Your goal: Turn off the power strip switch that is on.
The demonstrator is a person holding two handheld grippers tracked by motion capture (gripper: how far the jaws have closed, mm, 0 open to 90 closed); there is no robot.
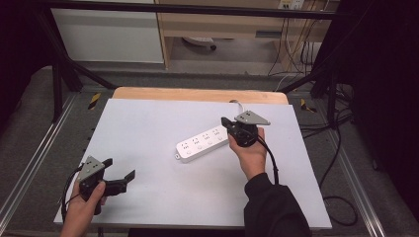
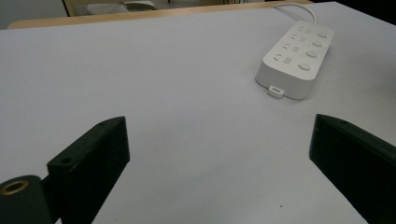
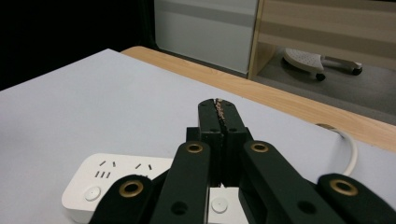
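White pwr strip [image 1: 203,143] mid-table; right claw [image 3: 219,105] clenched, empty, over its end; left claw [image 2: 219,154] released, well apart.

One white power strip [image 1: 203,143] with four round buttons lies mid-table [image 1: 148,123], and two black grippers flank it: one [image 1: 121,181] well left, one [image 1: 226,122] at its right end.
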